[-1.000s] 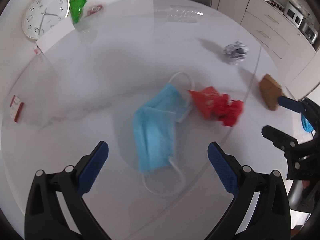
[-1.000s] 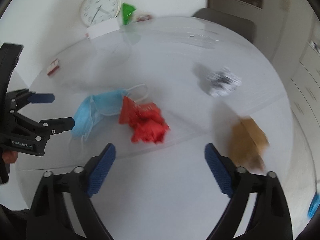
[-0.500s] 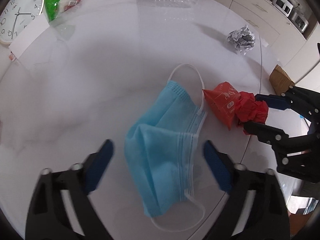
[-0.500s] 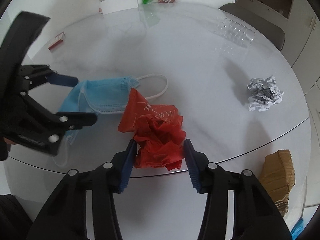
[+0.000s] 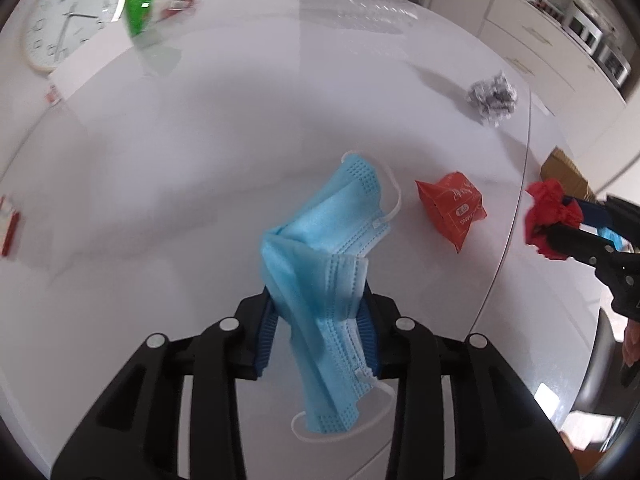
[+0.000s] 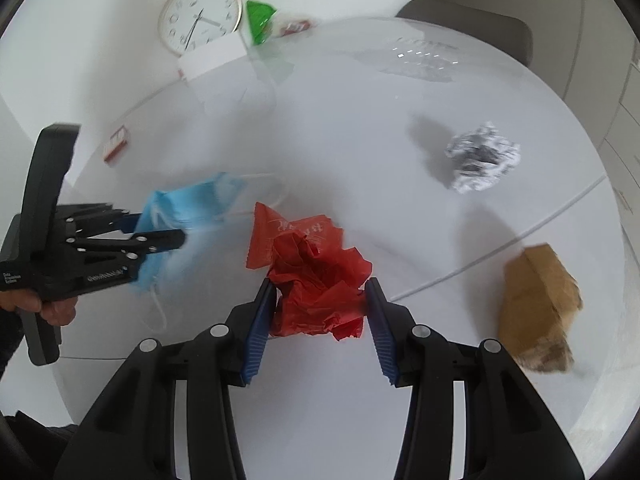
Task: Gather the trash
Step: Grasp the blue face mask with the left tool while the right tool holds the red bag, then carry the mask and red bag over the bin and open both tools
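The round white tabletop (image 6: 360,128) carried all the litter, with a wall clock (image 6: 199,16) propped at its far edge. The left hand-held gripper (image 5: 318,334) had its jaws closing on the bunched middle of the blue face mask (image 5: 320,264), whose far end trailed toward the tabletop. The right hand-held gripper (image 6: 320,316) was clamped on the crumpled red wrapper (image 6: 316,276), pads pressing both sides. To do this step well, I judged each hand should squeeze firmly before lifting, since the mask was limp and its ear loops could snag, and the wrapper was springy and might slip. Near the edge lay a brown paper lump (image 6: 538,304), farther back a crumpled foil ball (image 6: 482,158), both waiting, then a green packet (image 6: 259,20) by the clock
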The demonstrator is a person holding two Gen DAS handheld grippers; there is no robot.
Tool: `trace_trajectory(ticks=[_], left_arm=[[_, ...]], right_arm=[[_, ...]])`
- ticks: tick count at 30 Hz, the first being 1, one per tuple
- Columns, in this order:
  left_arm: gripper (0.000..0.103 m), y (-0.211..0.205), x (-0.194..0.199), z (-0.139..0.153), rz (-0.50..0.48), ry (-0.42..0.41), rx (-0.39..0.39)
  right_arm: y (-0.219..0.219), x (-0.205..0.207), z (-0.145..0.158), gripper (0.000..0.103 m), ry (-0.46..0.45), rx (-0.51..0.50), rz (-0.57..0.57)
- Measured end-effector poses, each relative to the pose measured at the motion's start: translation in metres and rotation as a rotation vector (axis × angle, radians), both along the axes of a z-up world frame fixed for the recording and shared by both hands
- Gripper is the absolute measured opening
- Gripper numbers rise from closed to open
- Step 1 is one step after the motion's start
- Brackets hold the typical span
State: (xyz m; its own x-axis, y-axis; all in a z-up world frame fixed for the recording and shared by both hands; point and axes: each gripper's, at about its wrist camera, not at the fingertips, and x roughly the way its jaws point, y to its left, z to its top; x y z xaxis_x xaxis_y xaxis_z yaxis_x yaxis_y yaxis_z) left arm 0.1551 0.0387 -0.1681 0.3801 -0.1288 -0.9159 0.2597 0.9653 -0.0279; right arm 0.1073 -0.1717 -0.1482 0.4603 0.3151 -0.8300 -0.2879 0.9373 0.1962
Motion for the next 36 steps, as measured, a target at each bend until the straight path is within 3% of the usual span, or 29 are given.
trace_trajectory(ticks=[4, 9, 15, 18, 24, 30, 35, 36], left_arm=[[0.035, 0.012, -0.015, 0.022, 0.061, -0.033, 0.020], [0.035, -0.001, -0.045, 0.058, 0.031, -0.093, 0.023], [0.035, -0.065, -0.092, 0.090, -0.138, -0.113, -0.037], [0.035, -0.111, -0.116, 0.097, -0.254, -0.101, -0.092], [0.035, -0.201, -0.166, 0.094, -0.497, -0.052, -0.153], [0.035, -0.258, -0.202, 0.083, -0.655, -0.009, -0.149], [0.035, -0.294, -0.226, 0.071, -0.749, 0.025, -0.127], [0.035, -0.296, -0.228, 0.069, -0.762, 0.033, -0.124]], right_arm=[[-0.019, -0.015, 0.014, 0.046, -0.019, 0.017, -0.046], [-0.053, -0.059, 0.034, 0.046, -0.045, 0.033, -0.127], [-0.109, -0.131, 0.048, 0.046, -0.053, 0.012, -0.267], [-0.150, -0.183, 0.046, 0.046, -0.036, 0.000, -0.388], [-0.205, -0.267, 0.017, 0.046, 0.059, -0.017, -0.577], [-0.224, -0.310, -0.017, 0.049, 0.141, 0.007, -0.659], [-0.239, -0.330, -0.036, 0.080, 0.192, -0.008, -0.770], [-0.242, -0.333, -0.034, 0.082, 0.190, -0.003, -0.790]])
